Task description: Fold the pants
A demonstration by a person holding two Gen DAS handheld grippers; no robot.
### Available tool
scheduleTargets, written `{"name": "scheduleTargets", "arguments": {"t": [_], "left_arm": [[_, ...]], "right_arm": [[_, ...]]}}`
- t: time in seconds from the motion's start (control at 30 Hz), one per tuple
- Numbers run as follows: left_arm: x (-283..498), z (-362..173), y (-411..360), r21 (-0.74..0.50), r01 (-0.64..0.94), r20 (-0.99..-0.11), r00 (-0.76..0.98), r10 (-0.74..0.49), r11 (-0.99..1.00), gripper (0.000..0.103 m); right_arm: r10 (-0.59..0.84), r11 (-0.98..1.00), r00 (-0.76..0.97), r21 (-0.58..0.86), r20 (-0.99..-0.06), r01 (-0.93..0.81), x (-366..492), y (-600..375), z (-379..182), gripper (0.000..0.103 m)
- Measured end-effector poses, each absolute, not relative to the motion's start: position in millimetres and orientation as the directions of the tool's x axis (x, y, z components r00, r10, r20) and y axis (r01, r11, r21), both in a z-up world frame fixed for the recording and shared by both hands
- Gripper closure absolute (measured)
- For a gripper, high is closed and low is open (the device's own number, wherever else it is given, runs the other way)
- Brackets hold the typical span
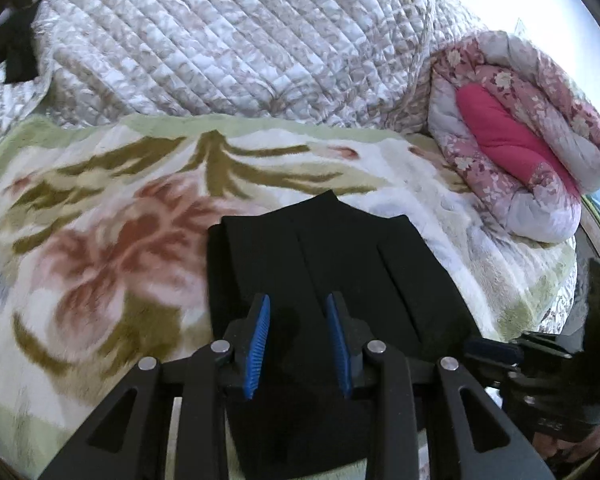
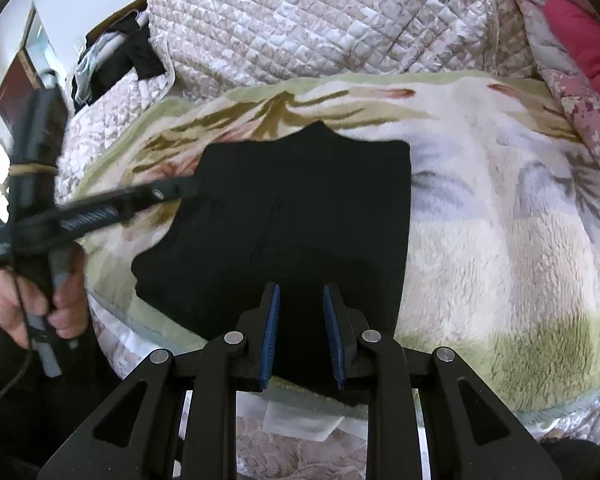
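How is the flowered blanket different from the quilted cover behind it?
The flowered blanket is fluffy, with big pink and olive flowers on white and a green border; the quilted cover is stitched in small diamonds, in pale beige and white. The blanket lies flat under the black pants; the cover is heaped up behind. Both are bedding on the same bed.

Free room and obstacles, bed surface:
- Floral fleece blanket (image 2: 480,216): lying flat, offering open passage right of folded black pants (image 2: 300,208) and left of them (image 1: 100,240).
- Quilted cover (image 1: 240,40): bulging up behind blanket, walling far side.
- Pink rolled comforter (image 1: 520,140): blocking far right corner.
- Dark clothes heap (image 2: 116,56): crowding far left.
- Left gripper (image 2: 188,188): reaching over pants' left edge, narrowing that side.
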State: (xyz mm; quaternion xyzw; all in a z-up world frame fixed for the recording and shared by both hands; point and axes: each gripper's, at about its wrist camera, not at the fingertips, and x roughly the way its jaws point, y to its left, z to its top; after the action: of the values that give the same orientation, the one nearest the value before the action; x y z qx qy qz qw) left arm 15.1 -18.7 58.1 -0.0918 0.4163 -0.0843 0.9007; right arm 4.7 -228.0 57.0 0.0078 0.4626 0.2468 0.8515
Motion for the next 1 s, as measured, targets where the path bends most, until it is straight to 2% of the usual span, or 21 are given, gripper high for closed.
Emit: {"name": "scheduleTargets", "arguments": {"t": [0.1, 0.17, 0.53, 0.67, 1.0], "left_arm": [[24.5, 42.1, -18.3, -0.209, 0.058, -0.771, 0.605, -0.201, 0.976, 0.071], [22.8, 40.8, -16.2, -0.204, 0.054, -0.765, 0.614, -0.194, 0.977, 0.067], [53.1, 55.8, -20.2, -0.171, 0.074, -0.740, 0.649, -0.178, 0.982, 0.067], [66.4, 35.2, -17.0, -0.184, 0.065, -0.772, 0.608, -0.185, 0.981, 0.064], [34.5, 56.8, -10.0, -0.180, 0.016, -0.779, 0.609, -0.152, 0.984, 0.064]], "right_arm": [[0.403, 0.894, 0.461, 0.234, -0.791, -0.381, 12.8, -234.7, 55.8, 0.079], [0.398, 0.900, 0.472, 0.236, -0.787, -0.367, 18.3, -239.1, 57.0, 0.079], [0.386, 0.914, 0.464, 0.262, -0.798, -0.310, 73.8, -239.5, 46.3, 0.079], [0.390, 0.914, 0.468, 0.272, -0.793, -0.301, 73.6, -244.7, 50.7, 0.079], [0.420, 0.901, 0.477, 0.292, -0.772, -0.320, 41.1, -248.9, 76.9, 0.079]]}}
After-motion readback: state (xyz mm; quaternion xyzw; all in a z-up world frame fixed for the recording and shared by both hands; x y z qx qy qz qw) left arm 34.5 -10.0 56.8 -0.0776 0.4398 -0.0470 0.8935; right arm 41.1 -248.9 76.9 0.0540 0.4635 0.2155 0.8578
